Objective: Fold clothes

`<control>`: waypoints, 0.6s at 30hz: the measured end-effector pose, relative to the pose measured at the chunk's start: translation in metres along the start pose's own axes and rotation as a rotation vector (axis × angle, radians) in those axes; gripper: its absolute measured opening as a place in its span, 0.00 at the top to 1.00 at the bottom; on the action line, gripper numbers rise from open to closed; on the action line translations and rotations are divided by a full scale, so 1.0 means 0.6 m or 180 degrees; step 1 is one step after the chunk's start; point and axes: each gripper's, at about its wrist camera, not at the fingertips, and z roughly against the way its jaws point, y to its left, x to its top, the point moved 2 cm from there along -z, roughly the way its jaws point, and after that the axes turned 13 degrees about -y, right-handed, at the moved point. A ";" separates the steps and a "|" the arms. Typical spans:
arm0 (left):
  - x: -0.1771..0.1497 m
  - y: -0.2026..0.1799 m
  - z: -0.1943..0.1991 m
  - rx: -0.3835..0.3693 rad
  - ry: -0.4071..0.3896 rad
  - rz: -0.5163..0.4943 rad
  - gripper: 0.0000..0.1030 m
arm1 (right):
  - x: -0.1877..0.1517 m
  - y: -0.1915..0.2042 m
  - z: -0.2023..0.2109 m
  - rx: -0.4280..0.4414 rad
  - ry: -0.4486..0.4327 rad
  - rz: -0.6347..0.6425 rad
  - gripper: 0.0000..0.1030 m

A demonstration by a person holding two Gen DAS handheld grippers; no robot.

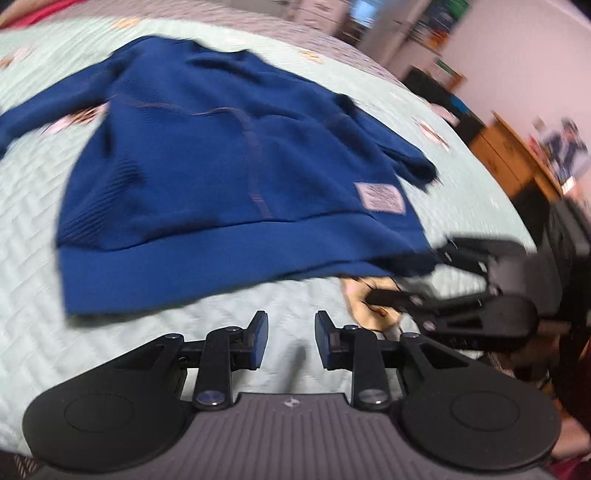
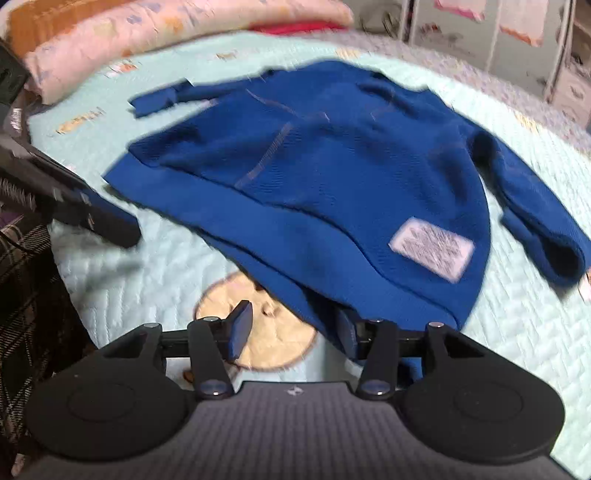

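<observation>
Your sweater (image 1: 221,158) lies flat, soft and floppy; left gripper (image 1: 290,341) gapes empty, right gripper (image 2: 291,332) gapes at the hem's (image 1: 229,266) four-o'clock corner, so pinch there.

one blue sweater (image 1: 207,155) (image 2: 332,177) on one quilted bedspread (image 1: 44,206) (image 2: 140,266). one white label patch (image 1: 380,198) (image 2: 430,248) on the sweater. sleeves visible: two. two grippers: left gripper (image 1: 290,341), right gripper (image 2: 291,332). one round tan print (image 2: 266,332) on the bedspread. pillows (image 2: 147,29): two counted, blurred.
</observation>
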 end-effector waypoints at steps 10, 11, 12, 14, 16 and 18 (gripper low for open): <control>0.028 -0.009 -0.066 -0.0300 -0.0068 0.0087 0.70 | 0.059 -0.071 -0.009 0.0168 -0.0428 -0.0353 0.51; 0.033 -0.007 -0.068 -0.0272 -0.0105 0.0085 0.70 | 0.063 -0.081 -0.011 0.0181 -0.0435 -0.0519 0.51; 0.039 -0.005 -0.070 -0.0244 -0.0143 0.0084 0.70 | 0.066 -0.091 -0.012 0.0173 -0.0443 -0.0710 0.51; 0.054 0.013 -0.072 -0.0074 -0.0233 0.0101 0.70 | 0.069 -0.108 -0.015 0.0129 -0.0452 -0.1006 0.51; 0.069 0.039 -0.069 0.0178 -0.0295 0.0046 0.70 | 0.064 -0.113 -0.018 0.0000 -0.0444 -0.1041 0.51; 0.085 0.063 -0.068 0.0405 -0.0316 -0.0091 0.74 | 0.060 -0.119 -0.022 -0.0130 -0.0436 -0.1077 0.51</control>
